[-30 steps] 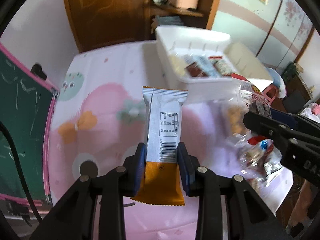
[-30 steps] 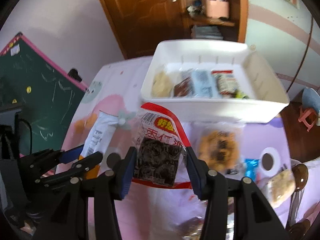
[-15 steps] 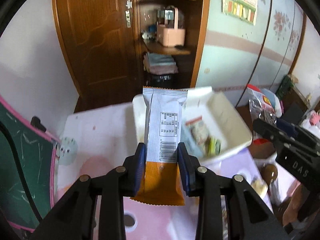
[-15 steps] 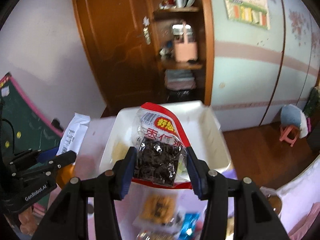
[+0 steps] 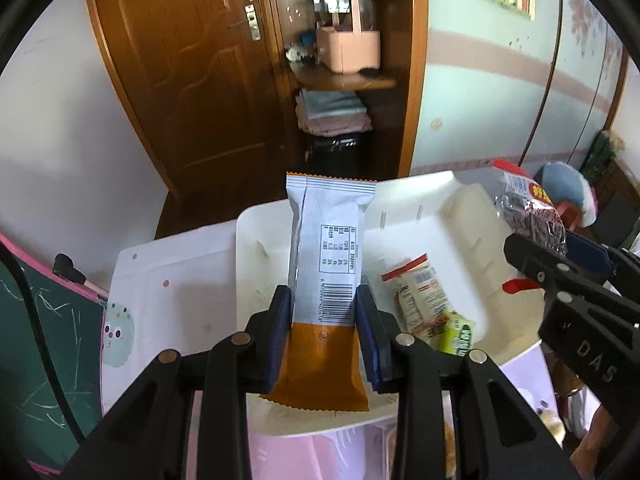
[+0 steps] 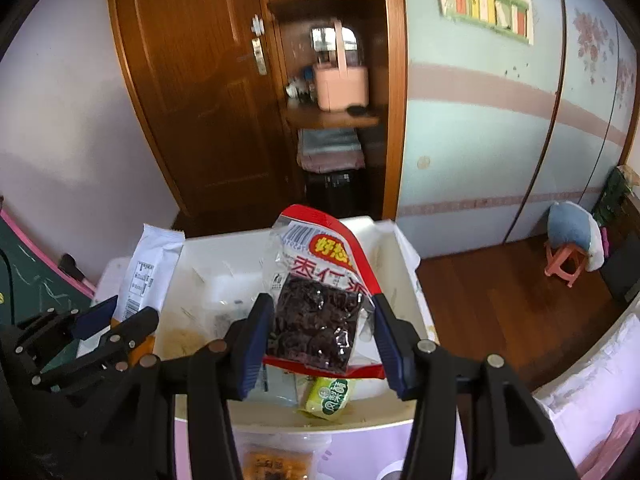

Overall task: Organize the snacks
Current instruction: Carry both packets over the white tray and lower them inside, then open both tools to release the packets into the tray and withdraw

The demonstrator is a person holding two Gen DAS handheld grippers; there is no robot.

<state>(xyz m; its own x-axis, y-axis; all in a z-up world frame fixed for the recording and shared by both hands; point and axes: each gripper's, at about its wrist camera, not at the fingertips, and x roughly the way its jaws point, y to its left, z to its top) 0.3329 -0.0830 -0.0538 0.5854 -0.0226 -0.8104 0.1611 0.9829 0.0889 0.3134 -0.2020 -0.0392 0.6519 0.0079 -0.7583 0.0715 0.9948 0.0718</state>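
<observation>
Both tools — now over the white bin (image 5: pixel 404 196) — grip snack packets.

You see a matt silver-and-orange foil wrapper (image 5: pixel 324 280), a glossy clear plastic bag (image 6: pixel 320 316), a smooth white plastic bin (image 5: pixel 460 216), a varnished wooden door (image 5: pixel 192 80), and matt black plastic gripper arms.

Bright daylight, fisheye edges, slight blur
</observation>
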